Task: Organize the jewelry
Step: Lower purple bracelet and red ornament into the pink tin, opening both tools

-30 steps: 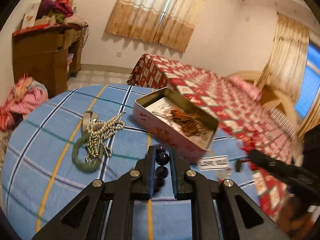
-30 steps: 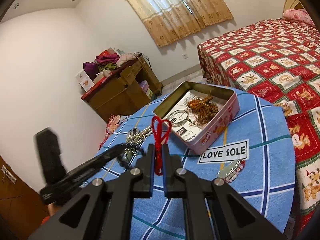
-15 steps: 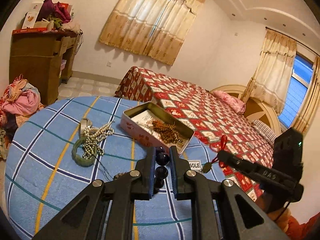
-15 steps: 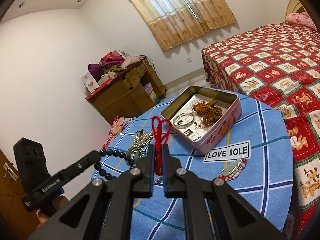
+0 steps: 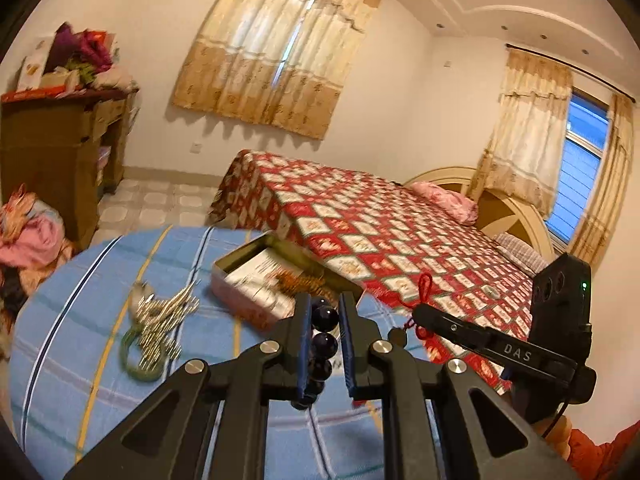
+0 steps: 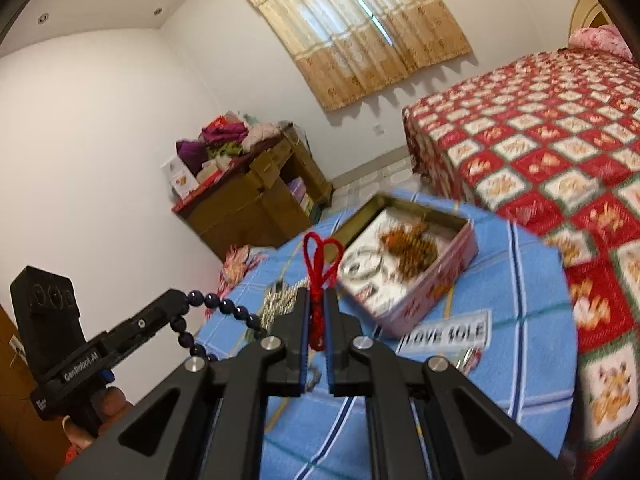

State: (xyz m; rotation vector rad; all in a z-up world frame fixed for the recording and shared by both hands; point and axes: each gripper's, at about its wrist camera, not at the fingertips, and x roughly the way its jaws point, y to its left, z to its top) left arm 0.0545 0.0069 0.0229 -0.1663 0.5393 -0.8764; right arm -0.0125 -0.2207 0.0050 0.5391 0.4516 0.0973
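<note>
My left gripper [image 5: 325, 304] is shut on a string of dark purple beads [image 5: 325, 336], held above the blue checked table [image 5: 72, 320]; the beads also hang from it in the right wrist view [image 6: 224, 308]. My right gripper [image 6: 318, 300] is shut on a red cord necklace [image 6: 320, 264], whose cord also shows in the left wrist view [image 5: 424, 288]. The open pink tin [image 6: 436, 276] holds brown beads [image 6: 412, 244] and a silver bangle [image 6: 360, 266]. A green jade bangle [image 5: 140, 360] and a pearl necklace [image 5: 164, 312] lie left of the tin.
A "LOVE SOLE" label [image 6: 444, 332] and a small pendant lie in front of the tin. A bed with a red quilt [image 5: 380, 232] stands behind the table. A wooden cabinet [image 5: 52, 152] piled with clothes stands at the back left.
Both grippers have risen away from the table with their jewelry; the purple beads lifted off the cloth. The table and tin now look smaller and lower.
</note>
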